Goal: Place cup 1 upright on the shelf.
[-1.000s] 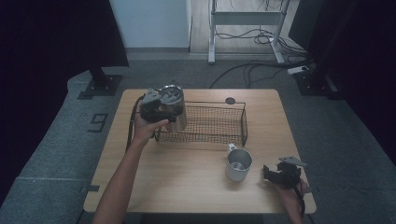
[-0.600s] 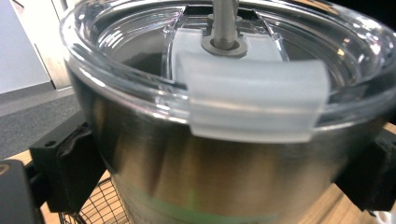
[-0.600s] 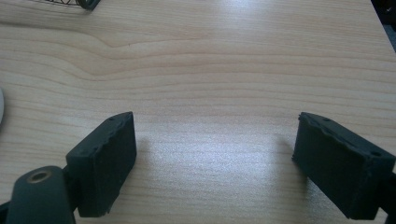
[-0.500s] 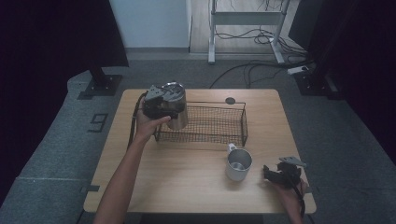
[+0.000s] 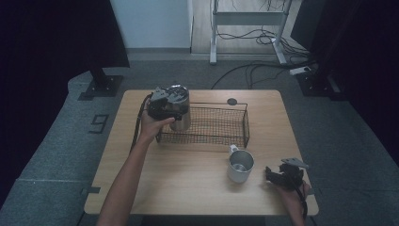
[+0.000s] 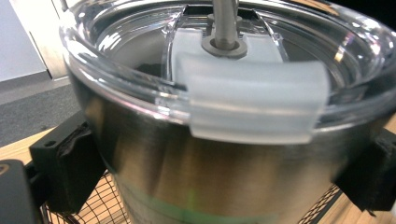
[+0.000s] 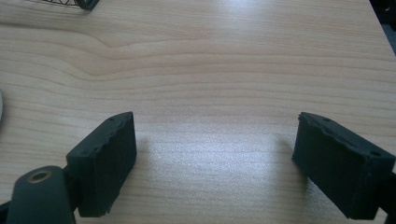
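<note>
The left gripper [image 5: 165,104] is clamped on a steel tumbler with a clear plastic lid [image 5: 181,109], pads against both sides of its wall. The tumbler stands upright at the left end of the black wire-mesh basket [image 5: 221,126], apparently just inside it. A small handled metal mug [image 5: 240,165] stands near the basket's front. The right gripper [image 5: 281,175], jaws apart and empty, rests low over the bare wooden table [image 5: 188,183] beside the mug.

On the bench [image 5: 188,188], the tumbler [image 5: 181,110] stands in the wire basket's [image 5: 211,127] left end; the mug [image 5: 240,165] sits before its right end.
</note>
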Demonstrator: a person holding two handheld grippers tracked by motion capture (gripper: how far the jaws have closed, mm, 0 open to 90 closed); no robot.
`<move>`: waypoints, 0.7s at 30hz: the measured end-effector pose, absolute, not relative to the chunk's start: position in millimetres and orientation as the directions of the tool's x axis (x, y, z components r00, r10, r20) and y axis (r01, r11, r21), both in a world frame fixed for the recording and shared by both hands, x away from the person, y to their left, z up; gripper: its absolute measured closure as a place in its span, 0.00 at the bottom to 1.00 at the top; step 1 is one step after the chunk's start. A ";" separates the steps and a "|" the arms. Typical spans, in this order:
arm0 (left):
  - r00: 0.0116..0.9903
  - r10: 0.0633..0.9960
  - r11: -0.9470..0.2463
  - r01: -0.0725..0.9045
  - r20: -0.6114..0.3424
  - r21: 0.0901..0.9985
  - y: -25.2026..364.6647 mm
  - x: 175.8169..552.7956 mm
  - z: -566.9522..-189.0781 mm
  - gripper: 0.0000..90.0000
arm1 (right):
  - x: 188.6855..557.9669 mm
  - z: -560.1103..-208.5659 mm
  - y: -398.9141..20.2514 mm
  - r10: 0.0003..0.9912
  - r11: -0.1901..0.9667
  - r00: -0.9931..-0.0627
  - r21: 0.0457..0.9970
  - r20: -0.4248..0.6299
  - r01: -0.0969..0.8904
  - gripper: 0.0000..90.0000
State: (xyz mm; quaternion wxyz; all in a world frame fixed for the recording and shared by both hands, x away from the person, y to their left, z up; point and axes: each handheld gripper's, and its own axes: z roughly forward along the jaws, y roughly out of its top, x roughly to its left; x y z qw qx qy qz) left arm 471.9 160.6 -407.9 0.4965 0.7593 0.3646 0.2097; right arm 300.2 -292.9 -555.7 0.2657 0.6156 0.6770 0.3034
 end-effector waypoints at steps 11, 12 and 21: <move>0.641 0.767 -0.248 0.360 -0.045 0.900 158.1 475.8 -414.7 0.05 | 299.5 -555.7 -293.6 0.995 0.055 -0.097 0.739 0.015 0.672 0.14; 0.641 0.767 -0.248 0.360 -0.045 0.900 158.1 475.8 -414.7 0.05 | 299.5 -555.7 -293.6 0.995 0.055 -0.097 0.739 0.015 0.672 0.14; 0.629 0.775 -0.243 0.382 -0.059 0.891 157.5 479.8 -424.9 0.05 | 299.2 -555.7 -293.9 0.995 0.054 -0.096 0.739 0.015 0.672 0.14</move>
